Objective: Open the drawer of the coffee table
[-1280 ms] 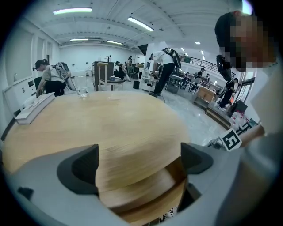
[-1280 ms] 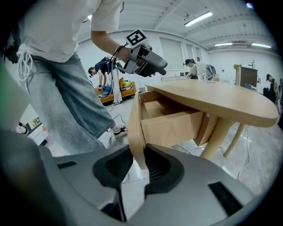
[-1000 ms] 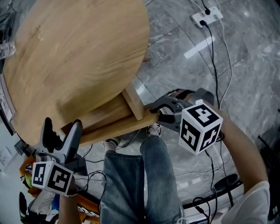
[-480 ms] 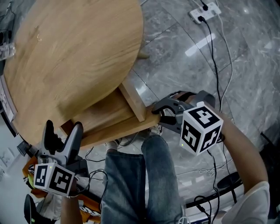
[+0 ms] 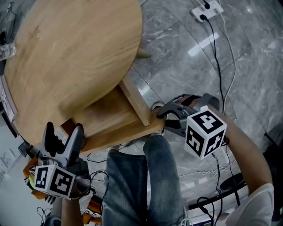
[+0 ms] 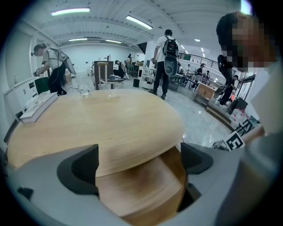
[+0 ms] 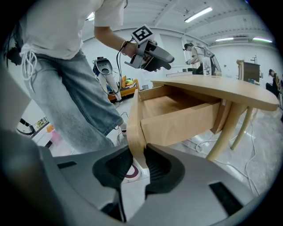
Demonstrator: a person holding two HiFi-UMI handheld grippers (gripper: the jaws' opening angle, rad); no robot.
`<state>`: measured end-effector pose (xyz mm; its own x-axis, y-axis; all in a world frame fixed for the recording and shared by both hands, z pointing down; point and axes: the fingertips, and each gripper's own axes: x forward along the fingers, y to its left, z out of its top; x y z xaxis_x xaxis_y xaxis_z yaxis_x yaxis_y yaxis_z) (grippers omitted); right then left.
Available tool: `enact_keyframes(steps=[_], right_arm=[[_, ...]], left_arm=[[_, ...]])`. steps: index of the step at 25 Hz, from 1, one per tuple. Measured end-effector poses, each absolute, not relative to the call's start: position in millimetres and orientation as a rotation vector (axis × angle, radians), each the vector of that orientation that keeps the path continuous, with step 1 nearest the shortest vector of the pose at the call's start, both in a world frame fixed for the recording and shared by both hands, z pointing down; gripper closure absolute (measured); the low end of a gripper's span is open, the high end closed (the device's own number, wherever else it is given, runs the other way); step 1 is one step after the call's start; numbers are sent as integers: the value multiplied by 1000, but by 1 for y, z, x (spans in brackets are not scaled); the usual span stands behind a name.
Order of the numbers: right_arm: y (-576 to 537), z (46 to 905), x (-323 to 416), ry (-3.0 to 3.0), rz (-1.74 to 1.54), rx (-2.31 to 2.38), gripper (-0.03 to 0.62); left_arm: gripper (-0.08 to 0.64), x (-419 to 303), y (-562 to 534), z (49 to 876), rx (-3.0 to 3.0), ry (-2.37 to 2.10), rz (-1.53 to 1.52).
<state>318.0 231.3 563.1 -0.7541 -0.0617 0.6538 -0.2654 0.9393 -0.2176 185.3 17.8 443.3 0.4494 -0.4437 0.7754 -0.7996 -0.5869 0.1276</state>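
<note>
A round wooden coffee table (image 5: 70, 53) fills the upper left of the head view. Its drawer (image 5: 106, 115) stands partly pulled out from under the top, inside bare. My right gripper (image 5: 160, 115) is shut on the right end of the drawer's front panel (image 5: 124, 132). In the right gripper view the pads clamp that thin panel (image 7: 135, 128) edge-on, with the drawer box (image 7: 177, 119) beyond. My left gripper (image 5: 62, 132) hangs open at the table's near left edge, touching nothing. In the left gripper view its jaws frame the table top (image 6: 97, 128) and the drawer (image 6: 141, 190).
The person's jeans leg (image 5: 146, 185) stands just below the drawer front. A white power strip (image 5: 204, 9) and cables lie on the grey marble floor at the right. A glass (image 6: 84, 88) sits on the table's far side. A table leg (image 7: 241, 128) slants behind the drawer.
The drawer has slid further out from under the table top, and my right gripper has moved with its front panel. The left gripper has stayed in place.
</note>
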Motion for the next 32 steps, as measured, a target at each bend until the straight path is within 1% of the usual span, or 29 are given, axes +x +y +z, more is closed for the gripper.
enact_keyframes(steps=[16, 32], right_arm=[[262, 566, 315, -2383, 425, 187, 502], [272, 613, 316, -2263, 374, 163, 474]], left_arm=[[-15, 184, 15, 448, 2215, -1014, 991], [-15, 171, 17, 452, 2219, -996, 971]])
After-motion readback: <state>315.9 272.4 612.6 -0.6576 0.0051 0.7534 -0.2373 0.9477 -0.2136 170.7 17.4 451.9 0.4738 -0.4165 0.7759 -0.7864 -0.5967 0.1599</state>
